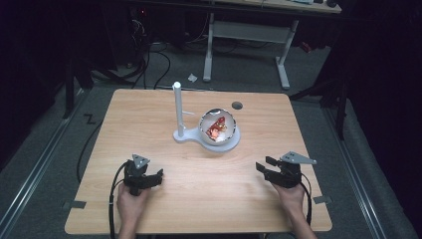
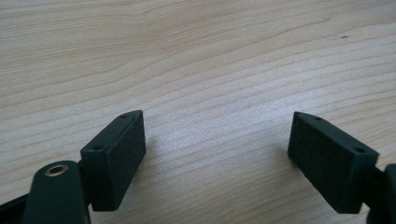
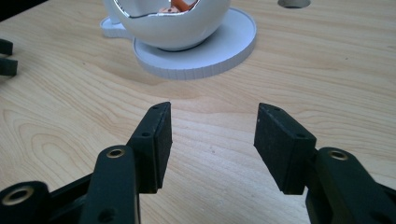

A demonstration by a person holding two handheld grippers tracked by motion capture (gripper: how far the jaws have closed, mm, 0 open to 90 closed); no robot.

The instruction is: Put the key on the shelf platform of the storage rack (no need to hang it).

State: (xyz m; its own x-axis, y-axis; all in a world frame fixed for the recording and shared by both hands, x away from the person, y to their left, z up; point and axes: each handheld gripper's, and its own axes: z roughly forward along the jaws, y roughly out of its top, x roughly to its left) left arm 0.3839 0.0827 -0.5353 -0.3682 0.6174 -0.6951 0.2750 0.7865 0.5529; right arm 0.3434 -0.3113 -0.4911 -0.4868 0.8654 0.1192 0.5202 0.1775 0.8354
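Left tool and right tool near front edge of surface, jaws spread, nothing held, likely parked before reach; white bowl of red pieces on stand, mid-surface toward back edge

A white bowl sits near the middle of the wooden table, a little toward the far side. It is round and glossy, and its inside shines like a mirror. It stands upright on a flat white round base which is wider than the bowl's foot. Inside the bowl lie small red and orange pieces; what they are I cannot tell. The base continues to the left into a smaller foot, and from this foot a thin white post rises straight up, just beside the bowl.
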